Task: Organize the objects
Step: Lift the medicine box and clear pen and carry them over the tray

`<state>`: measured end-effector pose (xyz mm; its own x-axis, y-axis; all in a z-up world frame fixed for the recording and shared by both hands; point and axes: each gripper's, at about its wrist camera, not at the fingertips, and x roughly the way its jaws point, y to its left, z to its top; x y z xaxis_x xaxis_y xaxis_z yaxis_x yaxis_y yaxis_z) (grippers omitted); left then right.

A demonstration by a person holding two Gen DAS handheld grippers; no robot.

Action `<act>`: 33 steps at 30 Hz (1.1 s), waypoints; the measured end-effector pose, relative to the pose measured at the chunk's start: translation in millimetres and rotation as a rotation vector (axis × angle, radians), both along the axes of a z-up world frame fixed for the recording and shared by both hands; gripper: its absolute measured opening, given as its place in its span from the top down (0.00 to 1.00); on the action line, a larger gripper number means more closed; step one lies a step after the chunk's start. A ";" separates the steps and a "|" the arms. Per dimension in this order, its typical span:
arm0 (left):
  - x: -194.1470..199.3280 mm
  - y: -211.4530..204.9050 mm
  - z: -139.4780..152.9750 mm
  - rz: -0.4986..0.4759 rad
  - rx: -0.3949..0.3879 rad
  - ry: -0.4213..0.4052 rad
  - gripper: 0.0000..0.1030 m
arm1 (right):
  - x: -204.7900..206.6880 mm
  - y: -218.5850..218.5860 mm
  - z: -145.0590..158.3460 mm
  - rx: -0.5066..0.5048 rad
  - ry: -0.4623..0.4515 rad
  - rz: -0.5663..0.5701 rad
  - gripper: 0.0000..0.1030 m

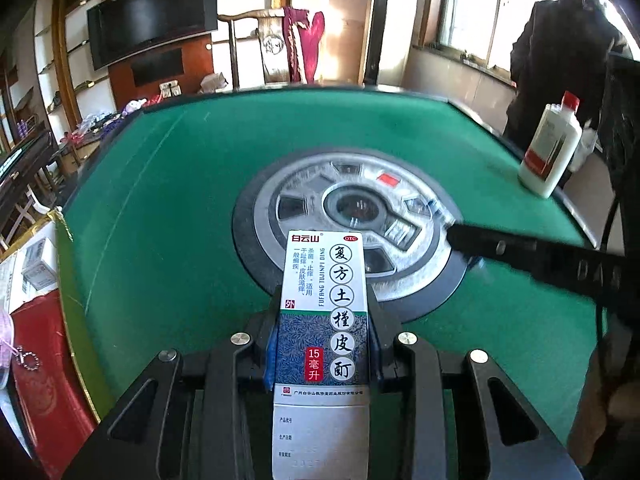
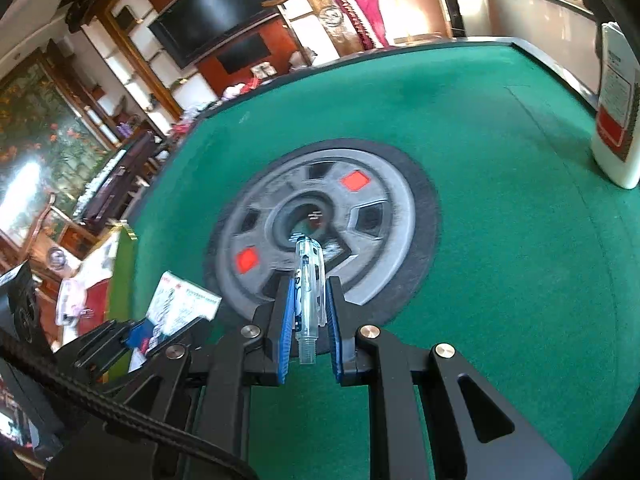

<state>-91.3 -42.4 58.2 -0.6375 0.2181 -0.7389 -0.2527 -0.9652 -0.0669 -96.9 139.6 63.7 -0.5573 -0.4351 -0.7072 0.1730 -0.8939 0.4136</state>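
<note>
My left gripper (image 1: 324, 316) pinched a medicine box (image 1: 325, 312) between its blue pads, the printed carton standing up out of the jaws over the green felt table (image 1: 168, 184). My right gripper (image 2: 309, 312) was pressed together on a clear pen (image 2: 309, 284), its tip pointing at the round grey hub (image 2: 320, 224) in the table's middle. A white bottle (image 1: 550, 148) with a red cap stood near the table's far right edge.
</note>
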 end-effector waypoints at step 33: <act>109.9 -215.5 17.5 0.475 0.128 0.166 0.72 | 91.6 -236.7 8.5 0.019 0.131 0.475 0.87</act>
<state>18.6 -257.9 75.7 -0.7947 -0.0422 -0.6055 0.1943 -0.9628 -0.1879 -5.3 -97.1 72.1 -0.3856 -0.6501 -0.6547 0.6128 -0.7109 0.3450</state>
